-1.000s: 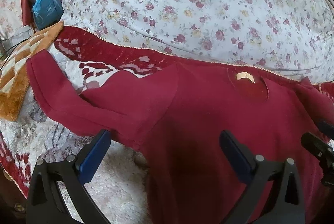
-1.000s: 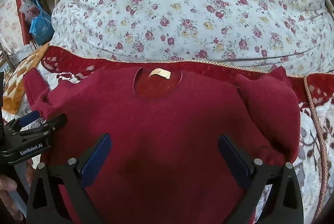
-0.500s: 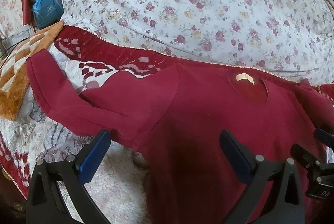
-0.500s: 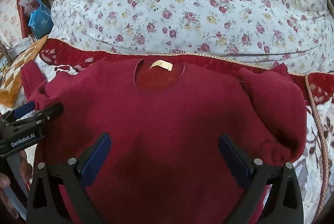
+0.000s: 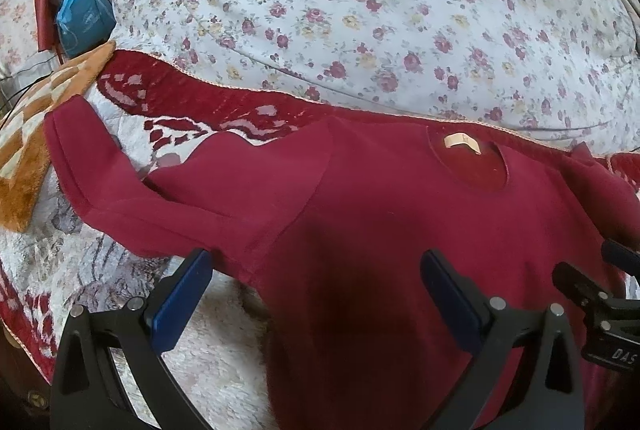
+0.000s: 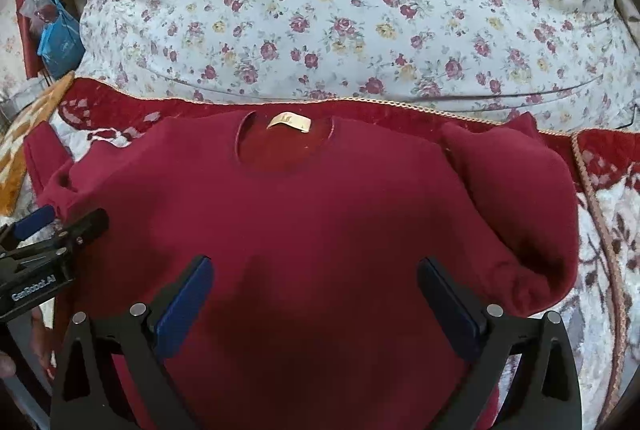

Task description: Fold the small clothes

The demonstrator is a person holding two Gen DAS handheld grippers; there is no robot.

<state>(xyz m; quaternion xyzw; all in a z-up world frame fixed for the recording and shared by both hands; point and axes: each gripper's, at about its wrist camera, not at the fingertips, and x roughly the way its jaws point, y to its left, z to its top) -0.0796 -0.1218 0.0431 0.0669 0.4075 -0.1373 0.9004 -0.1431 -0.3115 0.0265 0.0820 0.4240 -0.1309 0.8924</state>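
A dark red sweater point(image 6: 312, 213) lies flat on a patterned blanket, neck away from me, with a tan label point(image 6: 289, 121) in the collar. Its left sleeve point(image 5: 132, 189) stretches out to the left. Its right sleeve point(image 6: 516, 205) is bunched and folded over at the right. My left gripper point(image 5: 316, 290) is open and empty above the sweater's left side; it also shows in the right wrist view point(image 6: 60, 226). My right gripper point(image 6: 314, 294) is open and empty above the sweater's chest. One of its fingers point(image 5: 580, 282) shows at the right of the left wrist view.
A large floral pillow point(image 6: 352, 9) lies behind the sweater. The red and white blanket point(image 5: 80, 270) covers the surface. An orange patterned cushion point(image 5: 24, 149) sits at the left. A blue bag point(image 5: 80, 17) and clutter stand at the far left.
The right gripper has moved forward over the sweater, so collar and sleeve sit lower in its view. The left gripper has barely moved. Both stay open.
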